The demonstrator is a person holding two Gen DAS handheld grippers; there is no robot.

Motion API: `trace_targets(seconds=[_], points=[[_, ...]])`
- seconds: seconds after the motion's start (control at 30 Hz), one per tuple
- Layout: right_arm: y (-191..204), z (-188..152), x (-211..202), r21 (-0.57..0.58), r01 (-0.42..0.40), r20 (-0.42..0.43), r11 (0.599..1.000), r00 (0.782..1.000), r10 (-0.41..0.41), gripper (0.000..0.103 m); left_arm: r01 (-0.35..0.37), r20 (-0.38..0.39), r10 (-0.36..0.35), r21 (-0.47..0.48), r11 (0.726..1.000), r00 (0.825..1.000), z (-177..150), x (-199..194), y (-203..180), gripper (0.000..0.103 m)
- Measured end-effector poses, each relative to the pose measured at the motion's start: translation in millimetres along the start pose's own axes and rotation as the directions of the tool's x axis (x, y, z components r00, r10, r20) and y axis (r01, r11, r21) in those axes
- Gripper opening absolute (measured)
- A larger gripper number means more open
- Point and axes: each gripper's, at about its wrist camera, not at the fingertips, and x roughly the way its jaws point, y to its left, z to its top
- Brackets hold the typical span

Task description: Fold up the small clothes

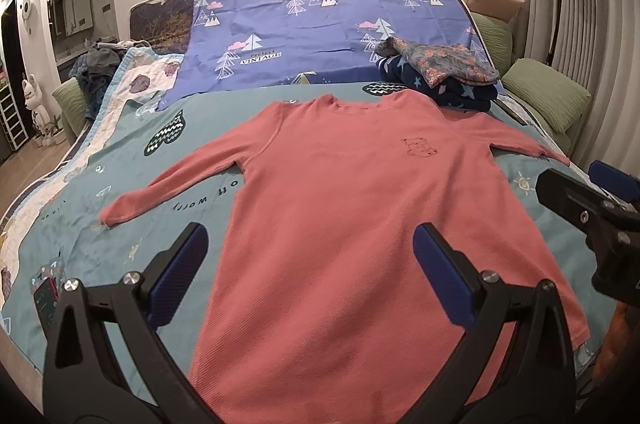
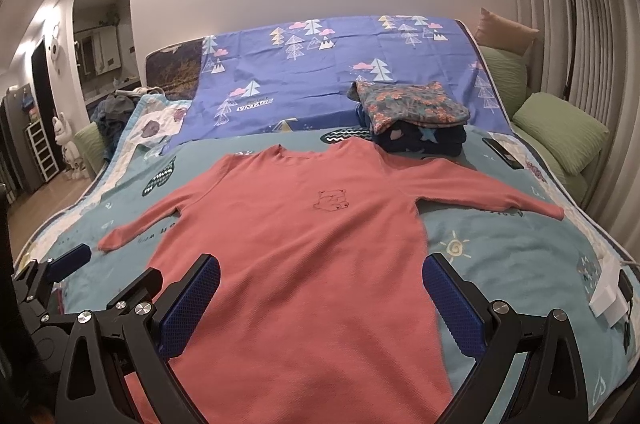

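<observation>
A coral long-sleeved shirt (image 1: 340, 207) (image 2: 304, 264) lies flat and face up on the teal bedspread (image 1: 120, 159) (image 2: 500, 252), both sleeves spread out, collar toward the far side. A small bear outline marks its chest. My left gripper (image 1: 310, 264) hovers open above the shirt's lower left part, its blue pads wide apart and holding nothing. My right gripper (image 2: 320, 304) hangs open over the shirt's lower middle, also holding nothing. Each gripper shows at the edge of the other's view: the right gripper (image 1: 592, 199) and the left gripper (image 2: 64, 264).
A stack of folded clothes (image 1: 440, 71) (image 2: 416, 119) sits beyond the shirt's right shoulder. A blue tree-print sheet (image 1: 320, 27) covers the far bed. Green pillows (image 1: 548, 95) line the right side. A phone (image 2: 502, 151) and a white object (image 2: 608, 292) lie at right.
</observation>
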Motion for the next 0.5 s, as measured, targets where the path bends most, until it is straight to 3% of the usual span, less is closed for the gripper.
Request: trace_targets(seconds=[0.37, 0.5], points=[[21.8, 8.6, 12.2, -0.052, -0.025, -0.021, 0.998, 0.999, 0.024, 0.103, 0.003, -0.019, -0.004, -0.037, 0.999, 1.000, -2.2, 7.2, 22.4, 0.102], [37.6, 19.7, 27.3, -0.099, -0.052, -0.042, 0.994, 0.998, 0.048, 0.103, 0.035, -0.061, -0.043, -0.121, 0.992, 0.997, -2.5, 22.5, 56.5, 0.102]])
